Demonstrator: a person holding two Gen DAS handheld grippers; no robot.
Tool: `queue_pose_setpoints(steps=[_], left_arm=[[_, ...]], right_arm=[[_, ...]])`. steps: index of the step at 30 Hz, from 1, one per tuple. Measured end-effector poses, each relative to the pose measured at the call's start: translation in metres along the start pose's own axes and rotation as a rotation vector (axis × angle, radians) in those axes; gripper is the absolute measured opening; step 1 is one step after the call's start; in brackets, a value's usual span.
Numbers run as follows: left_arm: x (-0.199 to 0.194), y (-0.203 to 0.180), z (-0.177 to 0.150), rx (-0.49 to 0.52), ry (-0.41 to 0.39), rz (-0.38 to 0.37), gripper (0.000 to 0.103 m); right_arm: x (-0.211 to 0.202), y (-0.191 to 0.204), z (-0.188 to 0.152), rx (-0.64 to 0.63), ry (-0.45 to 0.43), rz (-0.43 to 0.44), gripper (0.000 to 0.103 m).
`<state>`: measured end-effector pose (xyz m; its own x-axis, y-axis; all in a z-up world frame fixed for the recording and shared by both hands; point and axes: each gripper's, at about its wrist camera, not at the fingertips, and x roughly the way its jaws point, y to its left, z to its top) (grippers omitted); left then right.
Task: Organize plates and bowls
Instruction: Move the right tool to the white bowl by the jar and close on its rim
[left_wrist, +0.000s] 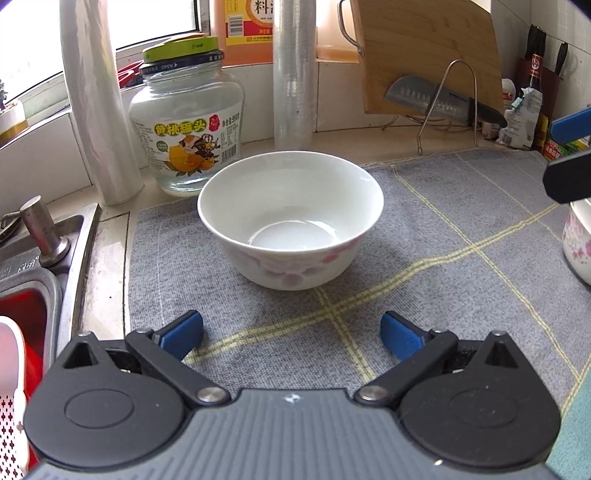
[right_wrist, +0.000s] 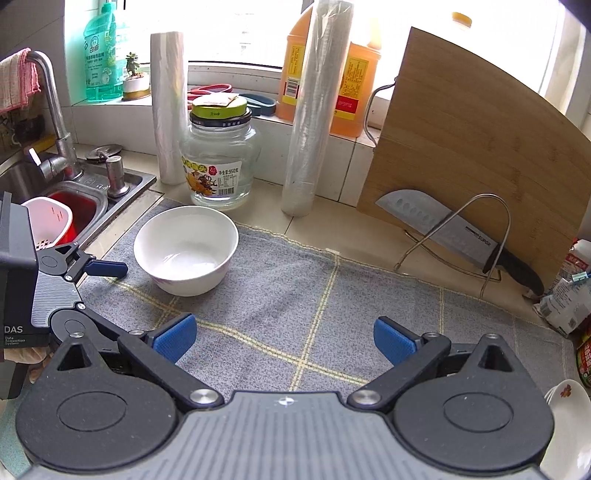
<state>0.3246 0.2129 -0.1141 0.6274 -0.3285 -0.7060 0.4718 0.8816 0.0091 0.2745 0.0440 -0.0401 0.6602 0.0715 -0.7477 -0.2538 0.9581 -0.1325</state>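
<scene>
A white bowl (left_wrist: 291, 218) with pink flowers stands upright and empty on the grey checked mat (left_wrist: 443, 266); it also shows in the right wrist view (right_wrist: 186, 249). My left gripper (left_wrist: 291, 338) is open and empty, just short of the bowl. My right gripper (right_wrist: 282, 338) is open and empty over the middle of the mat (right_wrist: 332, 295), to the right of the bowl. Another flowered bowl (left_wrist: 578, 243) sits at the right edge of the left wrist view. A white dish (right_wrist: 569, 432) with a red flower shows at the lower right of the right wrist view.
A glass jar (left_wrist: 186, 122) and two rolls of film (left_wrist: 295, 74) stand behind the bowl. A cutting board (right_wrist: 469, 147) and knife (right_wrist: 454, 232) lean on a wire rack at the back right. A sink (right_wrist: 74, 206) with a red basin lies left.
</scene>
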Motion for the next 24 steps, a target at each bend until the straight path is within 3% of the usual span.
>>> queue_pose_setpoints(steps=[11,24], left_arm=[[0.006,0.006,0.007,-0.013,-0.038,0.038,0.101],[-0.003,0.007,0.025,0.007,-0.124,0.024,0.099]], right_arm=[[0.061,0.013,0.027,-0.06,0.069,0.163,0.103],[0.1,0.026,0.06,-0.069,0.078,0.324,0.1]])
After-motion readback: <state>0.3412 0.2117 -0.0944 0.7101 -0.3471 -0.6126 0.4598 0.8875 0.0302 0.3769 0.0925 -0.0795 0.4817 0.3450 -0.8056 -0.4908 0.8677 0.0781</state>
